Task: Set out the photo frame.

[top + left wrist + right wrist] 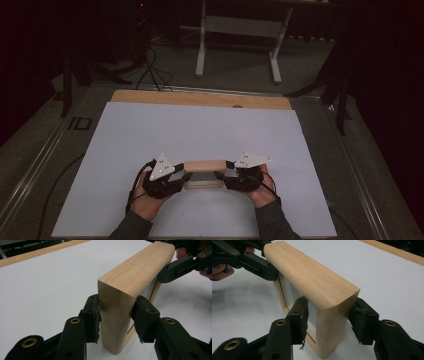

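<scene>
A deep oak picture frame (203, 173) with rounded corners and open grain stands upright on a matte white sheet (150, 135) near the table's front edge. The left gripper (181, 178) clamps one end post between frayed black pads; the right gripper (223, 176) clamps the opposite post.

Dim room, dark walls all round. Table (200, 97) with a wooden top, pale edge strip showing at the far side, most of it covered by a white sheet (200, 135). Grey carpet floor (240, 65) beyond. White-legged desk frame (240, 30) stands at the back, well apart from the table. Black cables (152, 67) trail across the floor near black stand legs (75, 75) at left; more black stand legs (335, 90) at right. Metal rail (35, 160) runs along the table's left side.
</scene>
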A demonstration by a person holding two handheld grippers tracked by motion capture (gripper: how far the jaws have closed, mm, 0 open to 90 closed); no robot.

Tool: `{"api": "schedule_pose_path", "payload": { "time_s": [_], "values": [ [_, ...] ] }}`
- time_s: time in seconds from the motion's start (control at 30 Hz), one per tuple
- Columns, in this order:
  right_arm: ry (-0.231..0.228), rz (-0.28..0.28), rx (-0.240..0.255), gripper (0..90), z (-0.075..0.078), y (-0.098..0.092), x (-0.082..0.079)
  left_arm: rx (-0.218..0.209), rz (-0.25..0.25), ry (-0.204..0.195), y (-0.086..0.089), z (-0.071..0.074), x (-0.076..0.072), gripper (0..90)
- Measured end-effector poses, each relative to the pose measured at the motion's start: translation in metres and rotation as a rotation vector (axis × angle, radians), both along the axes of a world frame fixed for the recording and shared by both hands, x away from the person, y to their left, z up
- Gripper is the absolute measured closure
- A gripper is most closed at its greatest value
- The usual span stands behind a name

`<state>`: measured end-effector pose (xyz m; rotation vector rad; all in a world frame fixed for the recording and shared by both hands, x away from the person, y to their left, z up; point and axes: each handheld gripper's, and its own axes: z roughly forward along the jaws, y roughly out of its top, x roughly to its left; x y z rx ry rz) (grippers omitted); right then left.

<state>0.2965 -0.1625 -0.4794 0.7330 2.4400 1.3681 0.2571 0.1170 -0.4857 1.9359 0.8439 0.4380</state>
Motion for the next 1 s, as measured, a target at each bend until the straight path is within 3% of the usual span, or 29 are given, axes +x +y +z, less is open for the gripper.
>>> {"api": "schedule_pose_path", "payload": {
  "time_s": [0.6,1.0],
  "values": [
    [-0.003,0.000,-0.014,52.2,0.001,0.010,0.002,0.037,-0.029,-0.013,0.011,0.005,0.008,58.9],
    [-0.011,-0.012,-0.044,52.2,0.003,0.027,0.013,0.049,-0.009,-0.023,0.022,0.005,0.020,58.1]
  ]
}}
